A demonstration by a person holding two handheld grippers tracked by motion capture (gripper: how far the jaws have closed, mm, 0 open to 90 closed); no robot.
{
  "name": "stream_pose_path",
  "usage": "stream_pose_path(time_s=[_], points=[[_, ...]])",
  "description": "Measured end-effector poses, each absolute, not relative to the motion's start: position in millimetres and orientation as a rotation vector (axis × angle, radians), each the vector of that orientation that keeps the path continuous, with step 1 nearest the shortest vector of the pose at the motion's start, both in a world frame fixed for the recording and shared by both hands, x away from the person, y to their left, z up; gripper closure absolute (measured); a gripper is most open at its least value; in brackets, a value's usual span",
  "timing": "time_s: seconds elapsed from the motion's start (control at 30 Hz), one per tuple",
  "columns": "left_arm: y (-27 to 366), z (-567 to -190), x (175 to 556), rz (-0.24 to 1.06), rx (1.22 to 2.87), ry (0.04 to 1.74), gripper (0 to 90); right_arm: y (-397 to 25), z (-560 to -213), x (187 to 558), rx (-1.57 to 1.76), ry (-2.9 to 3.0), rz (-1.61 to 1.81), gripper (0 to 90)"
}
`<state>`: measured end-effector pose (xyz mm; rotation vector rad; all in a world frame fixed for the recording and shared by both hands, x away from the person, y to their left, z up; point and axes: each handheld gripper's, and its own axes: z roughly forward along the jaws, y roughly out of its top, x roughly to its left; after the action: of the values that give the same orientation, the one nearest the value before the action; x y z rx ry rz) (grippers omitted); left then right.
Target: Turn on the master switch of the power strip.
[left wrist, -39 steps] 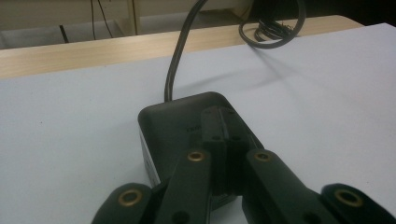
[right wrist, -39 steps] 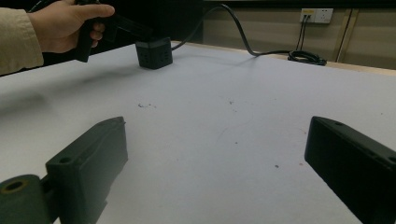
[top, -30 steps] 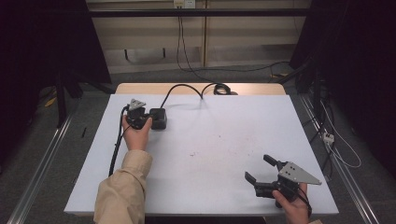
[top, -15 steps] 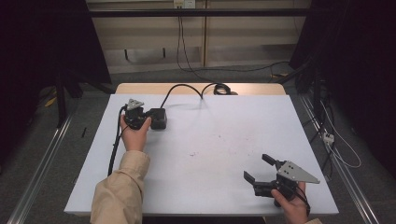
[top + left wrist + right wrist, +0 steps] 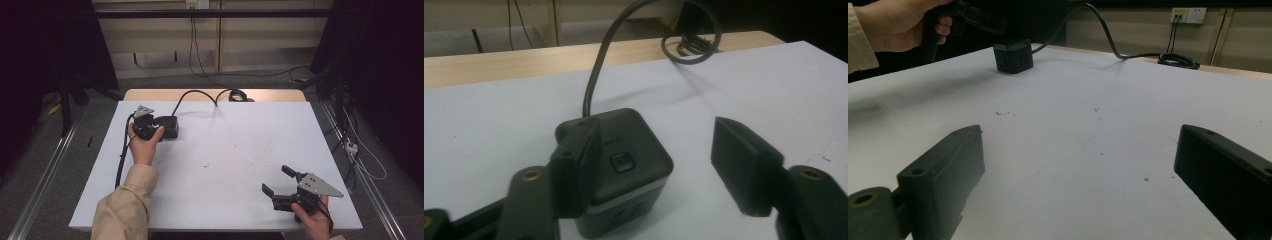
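A black cube-shaped power socket (image 5: 169,128) with a thick black cable (image 5: 195,95) sits at the far left of the white table top (image 5: 225,150). My left gripper (image 5: 156,126) is open around it. In the left gripper view the cube (image 5: 626,160) stands between the jaws, the left jaw against its side and the right jaw well apart from it. My right gripper (image 5: 275,180) is open at the near right with nothing between its jaws. The right gripper view looks across bare table between the jaws (image 5: 1083,145) to the cube (image 5: 1013,56) and the left gripper (image 5: 973,15).
The cable runs back to a coil (image 5: 237,95) on the wooden strip at the table's far edge. A wall outlet (image 5: 1188,15) sits behind the table. Loose cables and a plug strip (image 5: 351,146) lie on the floor at the right.
Almost nothing has changed. The left gripper stays at the cube, and the right gripper has shifted only slightly at the near right.
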<state>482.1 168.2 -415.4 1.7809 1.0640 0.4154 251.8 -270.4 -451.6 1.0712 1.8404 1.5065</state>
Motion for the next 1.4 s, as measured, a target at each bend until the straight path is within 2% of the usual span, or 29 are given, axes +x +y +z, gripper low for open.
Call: stream_pose_path(time_s=[0.23,0.37,0.7,1.4], points=[[167,-414,472,0.359,1.781,1.028,24.9,-268,-451,252,1.063,1.849,1.506,5.5],[166,-412,469,0.344,1.795,0.995,22.9,-270,-451,252,1.064,1.845,1.506,5.5],[165,-417,458,0.285,1.783,0.959,19.9,-272,-451,250,1.071,1.838,1.501,5.5],[182,-426,431,0.266,1.784,0.908,14.2,-273,-451,249,1.075,1.835,1.495,5.5]])
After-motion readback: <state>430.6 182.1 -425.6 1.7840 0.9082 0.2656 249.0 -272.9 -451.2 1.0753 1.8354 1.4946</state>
